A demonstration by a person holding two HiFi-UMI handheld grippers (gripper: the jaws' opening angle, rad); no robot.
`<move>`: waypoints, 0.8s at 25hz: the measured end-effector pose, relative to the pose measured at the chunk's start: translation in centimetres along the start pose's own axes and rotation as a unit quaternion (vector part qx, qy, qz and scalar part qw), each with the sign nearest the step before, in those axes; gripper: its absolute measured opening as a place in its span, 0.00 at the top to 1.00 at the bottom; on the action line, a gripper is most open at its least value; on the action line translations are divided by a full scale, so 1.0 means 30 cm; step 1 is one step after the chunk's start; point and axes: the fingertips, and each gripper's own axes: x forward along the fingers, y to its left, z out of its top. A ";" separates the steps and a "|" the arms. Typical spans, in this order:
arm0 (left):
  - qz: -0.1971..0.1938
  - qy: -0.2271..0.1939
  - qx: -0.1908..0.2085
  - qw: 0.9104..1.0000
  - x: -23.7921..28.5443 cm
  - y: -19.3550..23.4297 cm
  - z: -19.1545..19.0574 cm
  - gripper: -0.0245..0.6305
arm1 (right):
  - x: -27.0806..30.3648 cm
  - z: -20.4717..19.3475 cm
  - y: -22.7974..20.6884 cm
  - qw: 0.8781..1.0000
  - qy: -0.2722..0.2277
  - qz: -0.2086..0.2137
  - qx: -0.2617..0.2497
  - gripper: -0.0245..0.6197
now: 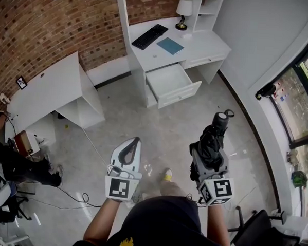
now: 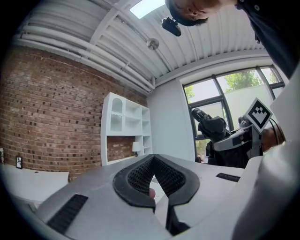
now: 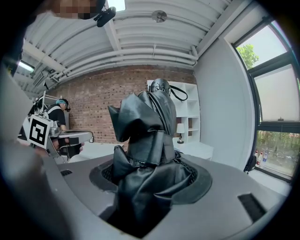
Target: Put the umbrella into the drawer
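1. We hold the folded black umbrella [image 1: 216, 132] in the right gripper [image 1: 208, 154]. The jaws are clamped round its bunched lower part, and the strapped end points forward and away from us.
2. That grip leaves most of the umbrella's length free ahead of the jaws. We judge this lets the free end go into the drawer first.
3. The left gripper [image 1: 135, 144] has its tips touching and holds nothing. It hangs beside the right one, seemingly kept out of the way because the load needs only one claw.
4. The drawer [image 1: 182, 94] under the white desk [image 1: 202, 45] is pulled out and looks bare inside, so it needs no opening.
5. The umbrella is well apart from the drawer, across open floor, so the carry remains to be made.
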 end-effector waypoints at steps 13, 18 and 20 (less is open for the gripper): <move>0.016 -0.003 -0.005 1.000 0.363 -0.078 0.027 0.93 | 0.175 0.053 -0.306 1.000 -0.005 0.025 -0.008 0.55; 0.012 0.010 0.003 1.000 0.421 -0.150 -0.005 0.93 | 0.197 0.037 -0.382 0.999 -0.005 0.043 -0.012 0.55; 0.019 0.014 0.000 1.000 0.441 -0.158 -0.014 0.93 | 0.220 0.035 -0.406 0.999 -0.004 0.046 -0.010 0.55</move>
